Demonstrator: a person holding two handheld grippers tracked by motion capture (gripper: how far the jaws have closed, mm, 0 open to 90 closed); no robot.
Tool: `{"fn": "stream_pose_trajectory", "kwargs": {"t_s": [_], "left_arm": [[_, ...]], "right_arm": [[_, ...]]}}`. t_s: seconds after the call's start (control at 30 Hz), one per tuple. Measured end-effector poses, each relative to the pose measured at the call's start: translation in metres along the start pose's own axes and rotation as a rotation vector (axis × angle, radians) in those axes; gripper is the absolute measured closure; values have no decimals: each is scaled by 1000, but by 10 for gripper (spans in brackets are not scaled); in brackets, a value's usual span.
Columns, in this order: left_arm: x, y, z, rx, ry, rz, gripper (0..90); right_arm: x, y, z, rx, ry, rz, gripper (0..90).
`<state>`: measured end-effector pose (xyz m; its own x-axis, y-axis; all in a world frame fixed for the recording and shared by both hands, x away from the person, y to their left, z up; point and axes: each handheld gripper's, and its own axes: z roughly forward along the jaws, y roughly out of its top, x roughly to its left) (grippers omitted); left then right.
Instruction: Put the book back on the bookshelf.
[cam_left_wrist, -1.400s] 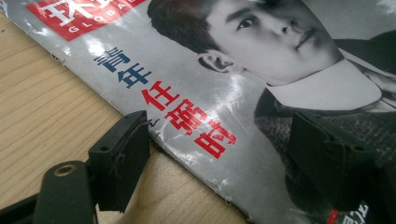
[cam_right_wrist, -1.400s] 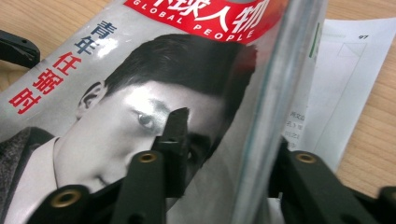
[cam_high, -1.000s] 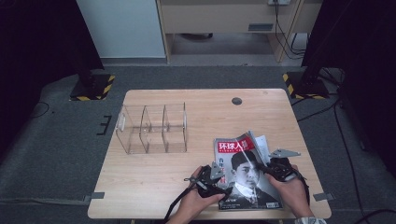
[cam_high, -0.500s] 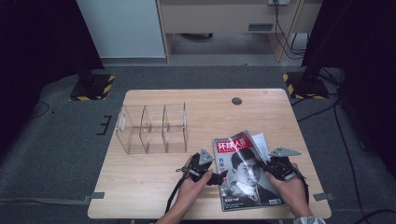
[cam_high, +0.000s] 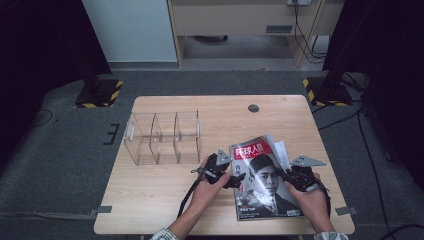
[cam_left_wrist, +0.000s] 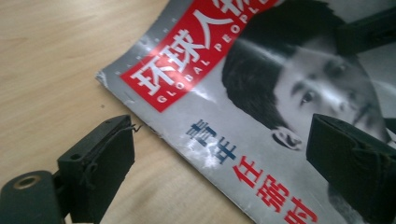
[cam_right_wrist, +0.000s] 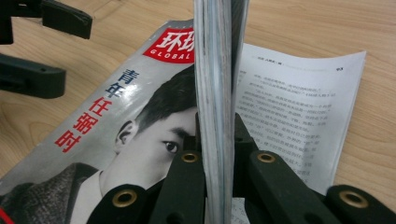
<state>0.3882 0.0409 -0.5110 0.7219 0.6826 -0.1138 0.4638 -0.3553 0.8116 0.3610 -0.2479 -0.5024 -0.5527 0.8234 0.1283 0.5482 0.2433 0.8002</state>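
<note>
high view: a magazine lies on the near right part of the wooden table, its long axis running from the person's edge toward the far edge and leaning slightly left at the top; the red title band sits at the far end, so the cover reads upright from the person's side. the left gripper sits at its left edge, the right gripper at its right edge. a clear acrylic organizer stands to the left, apart from it.

left gripper view: the jaws are spread wide, one over bare wood, the other over the cover, not pressing the magazine.

right gripper view: the jaws are pressed together, pinching a standing sheaf of the magazine's pages edge-on; an open text page lies flat to the right.
</note>
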Motion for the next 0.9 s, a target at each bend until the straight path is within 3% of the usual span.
{"fn": "stream_pose_trajectory", "kwargs": {"t_s": [0.33, 0.6, 0.73, 0.9], "left_arm": [[-1, -12, -1, -6, -22, -20, 71], [-4, -15, 6, 22, -45, -10, 76], [-6, -17, 10, 51, -85, -11, 87], [-9, -19, 16, 78, -104, -15, 97]], "right_arm": [[2, 4, -11, -50, 4, -1, 876], [4, 9, -18, -108, 22, -8, 877], [6, 11, -21, -136, 42, -16, 877], [6, 12, -23, -162, 76, -3, 877]]}}
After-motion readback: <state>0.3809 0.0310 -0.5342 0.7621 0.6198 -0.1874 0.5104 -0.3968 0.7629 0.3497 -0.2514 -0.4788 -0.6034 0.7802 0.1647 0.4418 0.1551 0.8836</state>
